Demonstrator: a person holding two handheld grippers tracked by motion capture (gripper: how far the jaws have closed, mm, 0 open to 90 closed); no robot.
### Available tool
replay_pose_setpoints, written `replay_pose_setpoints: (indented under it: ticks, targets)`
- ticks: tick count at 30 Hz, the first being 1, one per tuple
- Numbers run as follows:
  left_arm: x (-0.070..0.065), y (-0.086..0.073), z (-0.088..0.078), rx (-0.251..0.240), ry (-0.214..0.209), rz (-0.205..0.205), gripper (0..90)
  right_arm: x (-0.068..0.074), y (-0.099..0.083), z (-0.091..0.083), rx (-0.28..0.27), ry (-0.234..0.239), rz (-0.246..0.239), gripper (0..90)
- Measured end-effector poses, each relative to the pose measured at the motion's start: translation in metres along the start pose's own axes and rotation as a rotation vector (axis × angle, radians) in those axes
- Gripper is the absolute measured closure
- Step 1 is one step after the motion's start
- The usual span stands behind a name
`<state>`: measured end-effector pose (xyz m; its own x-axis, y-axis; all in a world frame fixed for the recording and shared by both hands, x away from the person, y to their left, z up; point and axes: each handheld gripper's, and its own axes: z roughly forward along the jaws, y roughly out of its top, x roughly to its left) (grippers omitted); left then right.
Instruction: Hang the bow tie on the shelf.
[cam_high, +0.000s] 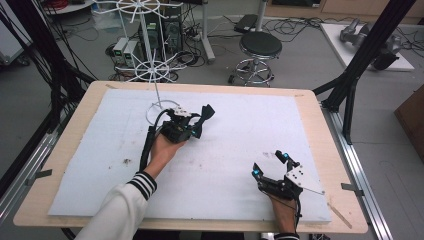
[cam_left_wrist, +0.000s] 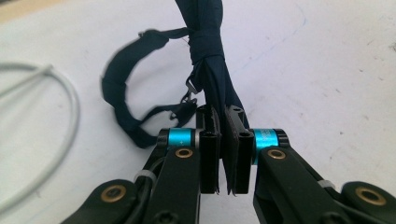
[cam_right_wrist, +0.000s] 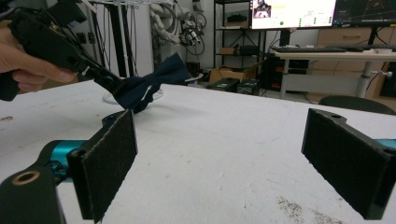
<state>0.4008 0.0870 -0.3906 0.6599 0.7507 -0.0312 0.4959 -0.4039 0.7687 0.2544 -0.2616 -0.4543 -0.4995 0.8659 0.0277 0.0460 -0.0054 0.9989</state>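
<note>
I've got the bow tie (cam_high: 203, 119) just right of the wire stand (cam_high: 154, 75), off the mat (cam_high: 90, 150); my right gripper (cam_high: 270, 164) sits well right, nearer me.

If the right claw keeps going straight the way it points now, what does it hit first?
Most likely nothing close: the right claw stands open over bare white mat. Farther along, left of its line, the left claw holds the navy bow tie lifted; depth is hard to judge.
</note>
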Motion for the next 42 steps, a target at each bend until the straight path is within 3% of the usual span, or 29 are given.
replay_pose_setpoints:
  ticks: [1, 15, 27, 36, 42]
  targets:
    - [0.000, 0.001, -0.004, -0.031, 0.007, 0.001, 85.1, 0.000, 0.000, 0.000, 0.000, 0.000, -0.001, 9.5]
    - [-0.003, 0.010, -0.035, -0.144, 0.022, 0.043, 85.2, 0.000, 0.000, 0.000, 0.000, -0.001, -0.001, 9.5]
    - [-0.004, 0.020, -0.072, -0.254, 0.021, 0.075, 85.1, 0.001, 0.000, 0.000, -0.002, -0.002, -0.005, 9.5]
    - [0.005, 0.036, -0.092, -0.290, 0.046, 0.076, 85.0, 0.001, 0.000, 0.000, -0.001, -0.003, -0.005, 9.5]
    - [0.008, 0.044, -0.096, -0.291, 0.054, 0.076, 85.0, 0.001, 0.000, 0.000, -0.002, -0.003, -0.005, 9.5]
